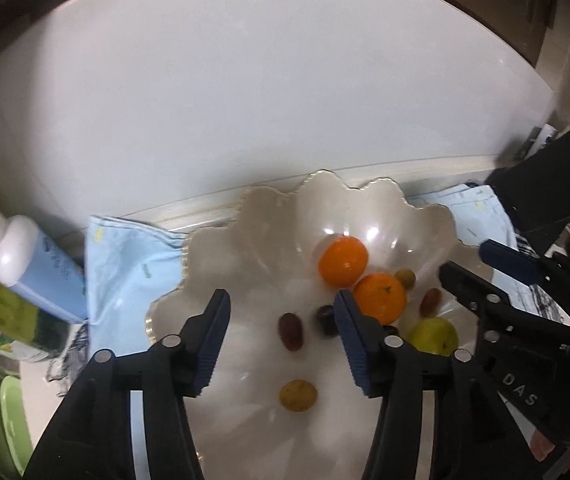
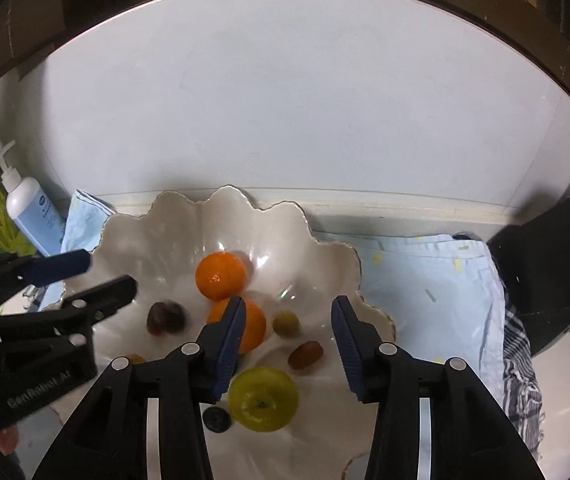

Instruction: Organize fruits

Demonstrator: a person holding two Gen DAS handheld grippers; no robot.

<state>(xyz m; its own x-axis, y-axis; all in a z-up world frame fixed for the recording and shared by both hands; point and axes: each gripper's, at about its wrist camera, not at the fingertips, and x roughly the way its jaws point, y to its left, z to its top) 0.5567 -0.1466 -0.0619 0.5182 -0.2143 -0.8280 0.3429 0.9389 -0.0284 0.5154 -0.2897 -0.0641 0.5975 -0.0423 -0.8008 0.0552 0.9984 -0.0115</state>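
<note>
A: How do the jaws stand?

B: Both pairs are spread with nothing between them. The left gripper [image 1: 281, 314] hangs over the near part of the scalloped white bowl [image 1: 213, 248], and the right gripper [image 2: 288, 322] hangs over the same bowl from the other side, just beside it.

A: And the fruit?

B: All of it lies in the bowl. Two oranges touch each other near the middle: the far orange [image 1: 343, 261] and the near orange [image 1: 381, 298]. A yellow-green apple [image 2: 263, 398] sits close under the right gripper, with a small dark berry [image 2: 216, 419] just beside it. A reddish-brown grape [image 1: 290, 331] and a yellowish round fruit [image 1: 298, 395] lie between the left gripper's fingers in that view. A dark plum [image 2: 166, 317] lies left of the oranges.

A: What is around the bowl?

B: It rests on a light blue cloth [image 2: 425, 280]. A pump bottle [image 1: 25, 264] leans at the left, well apart from the bowl, against the white wall [image 1: 265, 92].
</note>
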